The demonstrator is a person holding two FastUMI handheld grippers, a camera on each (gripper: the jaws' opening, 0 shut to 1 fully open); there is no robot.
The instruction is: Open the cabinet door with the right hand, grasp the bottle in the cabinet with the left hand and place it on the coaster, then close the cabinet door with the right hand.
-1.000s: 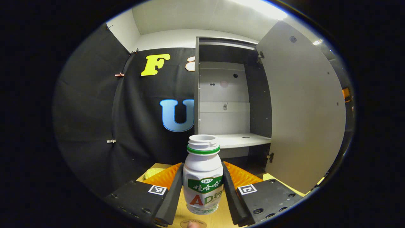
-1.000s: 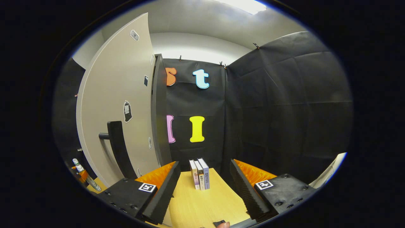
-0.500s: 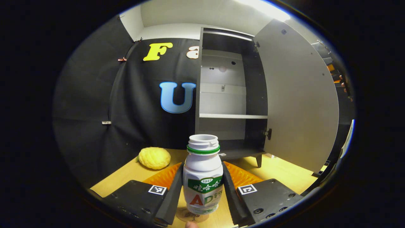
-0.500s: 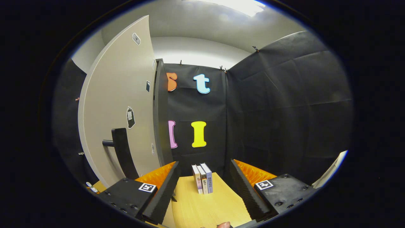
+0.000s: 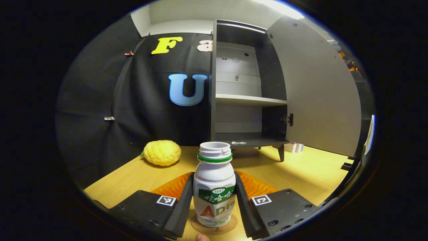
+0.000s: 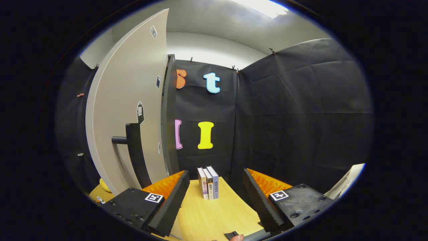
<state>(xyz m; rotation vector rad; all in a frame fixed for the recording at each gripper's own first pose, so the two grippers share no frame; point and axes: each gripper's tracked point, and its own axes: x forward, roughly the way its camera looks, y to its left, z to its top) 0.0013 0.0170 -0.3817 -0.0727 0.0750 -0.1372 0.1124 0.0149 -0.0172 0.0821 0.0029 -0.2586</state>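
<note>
A: Lower than a second ago, the yogurt-drink bottle (image 5: 214, 187) now has its base on or just above the round coaster (image 5: 214, 227), where before the cabinet shelf filled the background behind it; the tabletop (image 5: 301, 174) has come into sight all round.

B: And the left gripper (image 5: 214, 201)?

A: Both fingers (image 5: 182, 206) press the bottle's sides, upright, low on the body so the neck and green ring stand clear; that low hold keeps it steady for setting down; whether it fully rests on the coaster I cannot tell.

B: The cabinet?

A: Its cabinet door (image 5: 321, 93) stands wide open, hinged on the right side of the carcass (image 5: 240, 87); the shelves look bare; a yellow bumpy fruit (image 5: 162, 153) lies on the table, well apart from the coaster.

B: The right gripper (image 6: 215, 201)?

A: Spread wide with nothing between the fingers; it waits just beside the door's black bar handle (image 6: 133, 150), likely placed for the closing push; three books (image 6: 208, 183) stand ahead on the table.

B: So what remains?

A: Releasing the bottle, I judge, then shutting the door.
</note>
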